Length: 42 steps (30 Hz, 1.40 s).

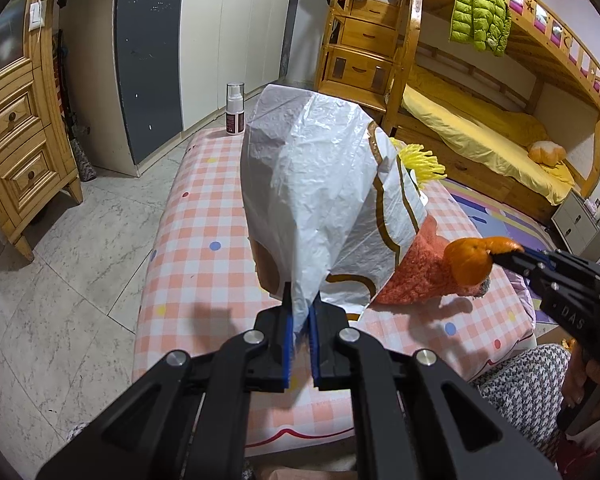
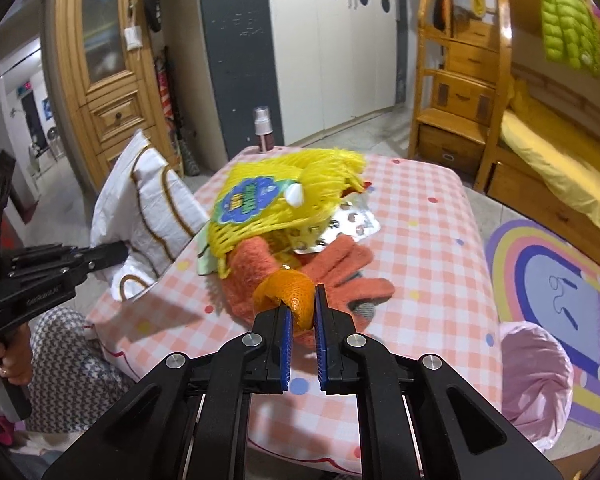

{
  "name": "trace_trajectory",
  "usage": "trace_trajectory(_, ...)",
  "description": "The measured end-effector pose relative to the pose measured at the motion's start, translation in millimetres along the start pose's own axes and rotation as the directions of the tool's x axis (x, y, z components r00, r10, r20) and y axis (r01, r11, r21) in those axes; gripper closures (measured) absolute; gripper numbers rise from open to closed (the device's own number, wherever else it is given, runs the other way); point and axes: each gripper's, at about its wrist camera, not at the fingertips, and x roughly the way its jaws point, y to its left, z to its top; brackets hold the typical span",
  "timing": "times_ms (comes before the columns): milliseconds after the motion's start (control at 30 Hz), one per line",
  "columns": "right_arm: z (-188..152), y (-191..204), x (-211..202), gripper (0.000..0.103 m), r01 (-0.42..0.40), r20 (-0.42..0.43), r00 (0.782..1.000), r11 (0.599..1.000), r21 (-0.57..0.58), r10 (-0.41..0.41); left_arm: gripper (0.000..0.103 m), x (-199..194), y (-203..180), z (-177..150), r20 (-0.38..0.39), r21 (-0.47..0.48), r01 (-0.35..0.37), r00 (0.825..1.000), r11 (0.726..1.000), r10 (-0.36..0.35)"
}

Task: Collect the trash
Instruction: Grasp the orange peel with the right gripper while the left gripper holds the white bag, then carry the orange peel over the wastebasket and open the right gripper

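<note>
Both claws grip over the pink-and-white checked worktop (image 2: 420, 240).

The left claw (image 1: 301, 312) is fully closed on the edge of the white crinkled plastic bag with brown trim (image 1: 312, 184), which stands up from the worktop. The right claw (image 2: 301, 308) is pinched nearly closed on a curl of orange peel (image 2: 290, 294), lifted above the worktop's near half. Behind the peel lie an orange knit glove (image 2: 340, 268), a yellow mesh fruit net (image 2: 276, 200) and a silver blister pack (image 2: 352, 220). A spray bottle (image 2: 263, 128) stands at the worktop's far edge; bare marble floor (image 1: 80, 240) lies left of it.
</note>
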Motion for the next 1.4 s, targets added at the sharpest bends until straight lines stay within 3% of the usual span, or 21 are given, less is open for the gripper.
trace_trajectory(200,11.5,-13.5,-18.8,0.095,-0.045,0.047,0.998,0.997,0.066,0.042,0.098,4.3,-10.8,-0.9,-0.011,0.025,0.012,1.000,1.000,-0.011)
trace_trajectory(367,22.8,-13.2,-37.0,0.095,-0.037,0.088,0.996,0.997,0.067,0.031,0.098,5.6,-20.1,-2.4,-0.020,0.045,0.028,0.999,0.999,-0.027)
trace_trajectory(533,24.1,-24.4,-56.6,0.095,0.031,0.114,0.993,0.995,0.095,-0.042,0.098,0.4,-43.6,6.1,-0.010,0.087,0.075,0.997,0.993,-0.074)
trace_trajectory(700,1.1,-61.7,-76.1,0.095,0.114,0.102,0.986,0.975,0.192,-0.135,0.098,7.6,-92.1,13.6,-0.031,0.158,0.148,0.989,0.976,-0.145)
trace_trajectory(800,-14.8,-86.8,-87.9,0.095,0.166,0.089,0.977,0.954,0.249,-0.193,0.098,17.0,-128.9,16.9,-0.056,0.211,0.205,0.979,0.956,-0.197)
trace_trajectory(900,-35.4,-120.3,-105.1,0.095,0.252,0.068,0.956,0.915,0.314,-0.287,0.098,27.7,-163.7,18.6,-0.086,0.257,0.259,0.966,0.931,-0.245)
trace_trajectory(1100,-69.4,-186.2,-124.7,0.095,0.367,0.003,0.912,0.818,0.443,-0.410,0.098,56.1,-252.5,24.2,-0.168,0.362,0.373,0.928,0.854,-0.334)
trace_trajectory(1333,-91.1,-245.7,-116.1,0.095,0.408,-0.059,0.893,0.749,0.522,-0.446,0.098,101.8,-331.6,29.8,-0.236,0.438,0.427,0.904,0.791,-0.357)
trace_trajectory(1400,-94.3,-257.7,-111.4,0.095,0.409,-0.066,0.892,0.736,0.539,-0.447,0.093,113.3,-347.9,32.8,-0.254,0.447,0.444,0.896,0.777,-0.365)
